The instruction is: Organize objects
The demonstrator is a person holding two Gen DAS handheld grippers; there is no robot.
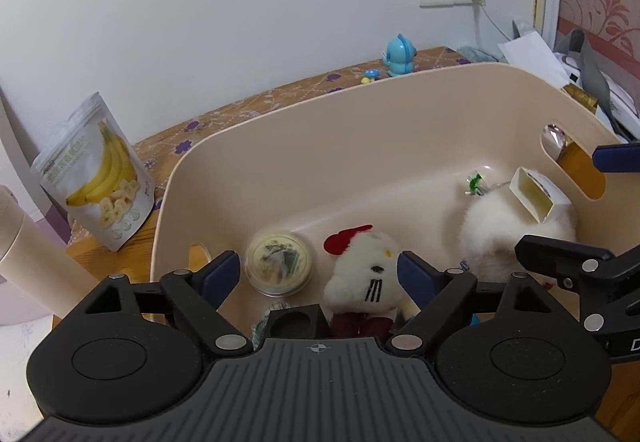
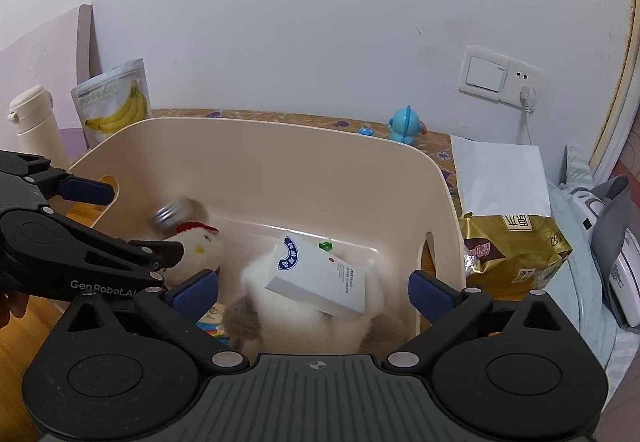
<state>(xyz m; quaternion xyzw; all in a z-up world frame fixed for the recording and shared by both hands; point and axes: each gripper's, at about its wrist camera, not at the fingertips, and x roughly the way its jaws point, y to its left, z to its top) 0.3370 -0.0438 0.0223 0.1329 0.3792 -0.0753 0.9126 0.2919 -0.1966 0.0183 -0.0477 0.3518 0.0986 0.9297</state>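
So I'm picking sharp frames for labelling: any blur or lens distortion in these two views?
Right wrist view: the round tin is motion-smeared, the white box sharp. Left wrist view: crisp, tin included. Both views: fisheye bends the bin rim and darkens the corners.

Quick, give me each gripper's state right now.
Left gripper: open, holding nothing, above the white plush cat with a red bow.
Right gripper: open, holding nothing, above the white cardboard box.

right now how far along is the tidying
Done: the cat plush, round tin, white box and fluffy toy lie in the beige bin. In hand: nothing; both tongs stand open. Left: banana pouch and blue toy outside.
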